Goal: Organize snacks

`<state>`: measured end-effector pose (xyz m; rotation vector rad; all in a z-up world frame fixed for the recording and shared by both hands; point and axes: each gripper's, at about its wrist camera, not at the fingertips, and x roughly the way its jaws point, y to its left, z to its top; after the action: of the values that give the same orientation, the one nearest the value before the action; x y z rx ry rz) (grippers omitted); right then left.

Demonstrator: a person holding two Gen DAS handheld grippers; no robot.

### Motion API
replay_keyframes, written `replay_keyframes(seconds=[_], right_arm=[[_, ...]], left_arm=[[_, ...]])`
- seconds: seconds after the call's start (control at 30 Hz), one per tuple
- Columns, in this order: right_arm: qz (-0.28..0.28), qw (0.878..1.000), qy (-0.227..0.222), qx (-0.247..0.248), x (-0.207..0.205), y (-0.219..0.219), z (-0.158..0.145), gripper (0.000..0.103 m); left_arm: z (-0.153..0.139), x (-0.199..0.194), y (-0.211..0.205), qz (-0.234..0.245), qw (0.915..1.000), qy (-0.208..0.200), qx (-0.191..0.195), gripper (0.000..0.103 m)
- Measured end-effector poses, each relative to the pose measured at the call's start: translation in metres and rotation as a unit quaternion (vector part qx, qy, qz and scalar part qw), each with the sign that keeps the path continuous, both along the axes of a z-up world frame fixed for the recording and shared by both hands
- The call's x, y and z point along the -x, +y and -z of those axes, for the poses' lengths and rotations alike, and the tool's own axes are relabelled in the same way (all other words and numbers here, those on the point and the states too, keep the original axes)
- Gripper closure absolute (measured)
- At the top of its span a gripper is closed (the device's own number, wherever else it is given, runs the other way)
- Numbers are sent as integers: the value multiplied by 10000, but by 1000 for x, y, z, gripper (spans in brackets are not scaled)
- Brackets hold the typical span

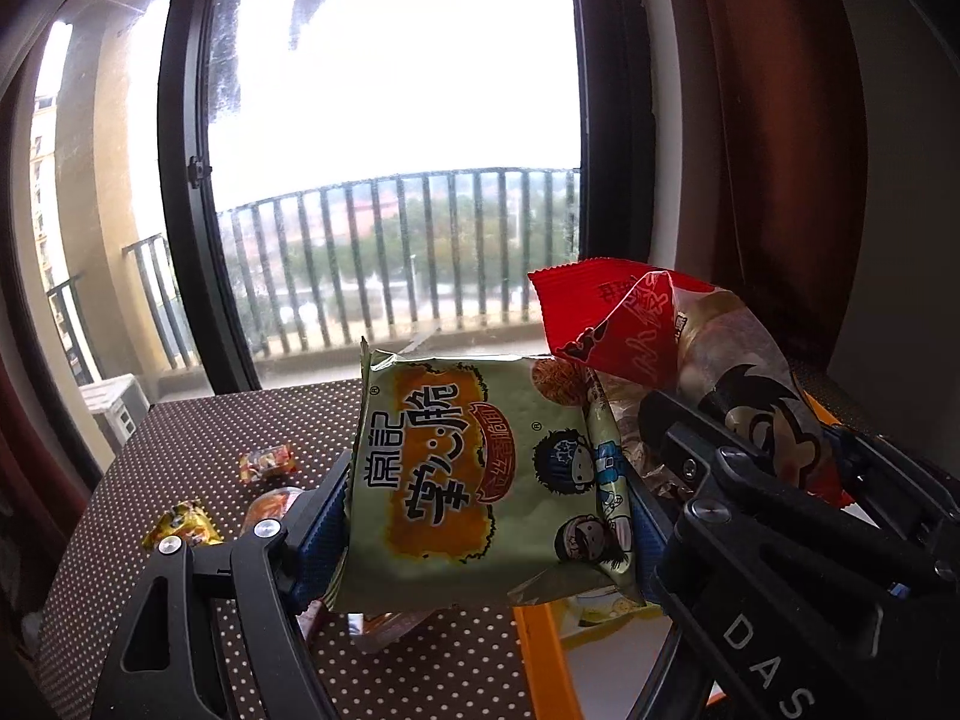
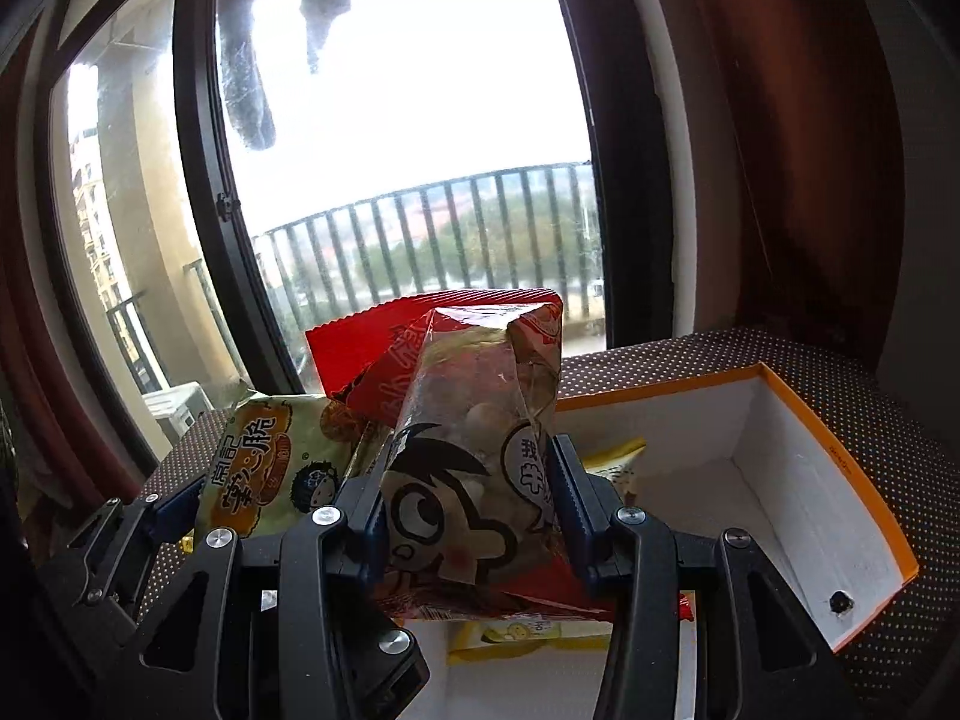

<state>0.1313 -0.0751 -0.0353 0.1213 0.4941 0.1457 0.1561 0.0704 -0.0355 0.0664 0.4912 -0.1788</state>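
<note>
Nearest in the left wrist view, the left tongs are clamped on a flat pale green foil snack packet with an orange panel and cartoon faces, their blue pads pressing both of its side edges and holding it up clear of the brown white-dotted counter. Just to its right, the right tongs grip a crinkly red and clear plastic snack bag printed with a big-eyed cartoon boy, pinched at its lower half with its red sealed top standing upright. The two packets sit side by side, the red bag overlapping the green packet's upper right corner. Below and to the right of the red bag lies an open white cardboard box with an orange rim, resting on the counter; a yellow wrapped snack lies inside it, partly hidden behind the tongs. Farther left on the counter, three small wrapped candies, one yellow and two orange-red, lie loose and apart. Beyond the counter's far edge stands a dark-framed glass door, with a barred balcony railing and trees outside, and a reddish-brown curtain hanging at the right.
</note>
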Motion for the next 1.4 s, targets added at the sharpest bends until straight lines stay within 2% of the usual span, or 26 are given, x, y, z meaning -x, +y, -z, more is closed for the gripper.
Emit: replay_keyframes(seconds=[0.37,0.53,0.8,1.2,1.33,1.4], right_arm=[[502,9987,43,-80,3,-47,4,53],[712,9973,152,-87,4,-63,8,53],[939,9949,351,-97,1,-79,19,53],[886,9909,973,-289,-22,-91,42,53],[890,9896,1105,-250,-29,-90,48,53],[885,9887,1178,-262,-34,-89,49,53]], left_arm=[[7,-24,-36,534,9985,100,-82,23],[18,-40,-49,896,9952,363,-131,23],[31,-56,-62,1136,9906,718,-236,23],[48,-81,-78,1269,9752,1488,-1034,21],[57,-83,-81,1444,9612,1987,-1254,20],[57,-87,-79,1465,9588,2085,-1256,20]])
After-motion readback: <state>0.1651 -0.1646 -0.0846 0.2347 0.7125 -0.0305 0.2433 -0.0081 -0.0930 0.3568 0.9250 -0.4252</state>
